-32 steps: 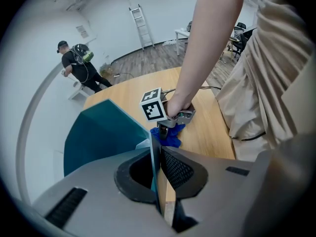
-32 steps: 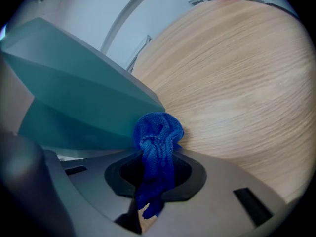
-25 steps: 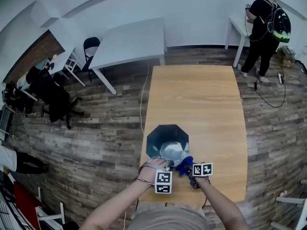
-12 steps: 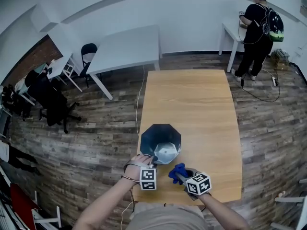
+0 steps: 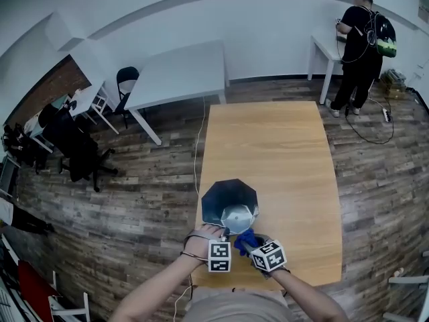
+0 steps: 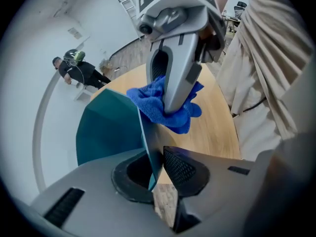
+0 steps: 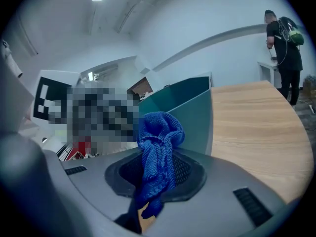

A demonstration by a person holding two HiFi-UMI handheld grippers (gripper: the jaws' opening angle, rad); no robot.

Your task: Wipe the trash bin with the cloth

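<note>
Trash bin [image 5: 230, 203] stands upright on the tabletop [image 5: 281, 146], just ahead of both hands. The left gripper [image 6: 157, 168] has just been closing, and its fingers pinch the near wall at the rim. The right gripper [image 7: 158, 174] has its fingers shut on the blue cloth [image 7: 159, 137], just beside that wall and to the right of the left fingers. I judge the right hand the nearer one for wiping.

Our teal, octagonal trash bin [image 5: 229, 200] stands at the near edge of the wooden table [image 5: 281, 153]. A bunched blue cloth [image 5: 246, 239] hangs closer to that edge.
</note>
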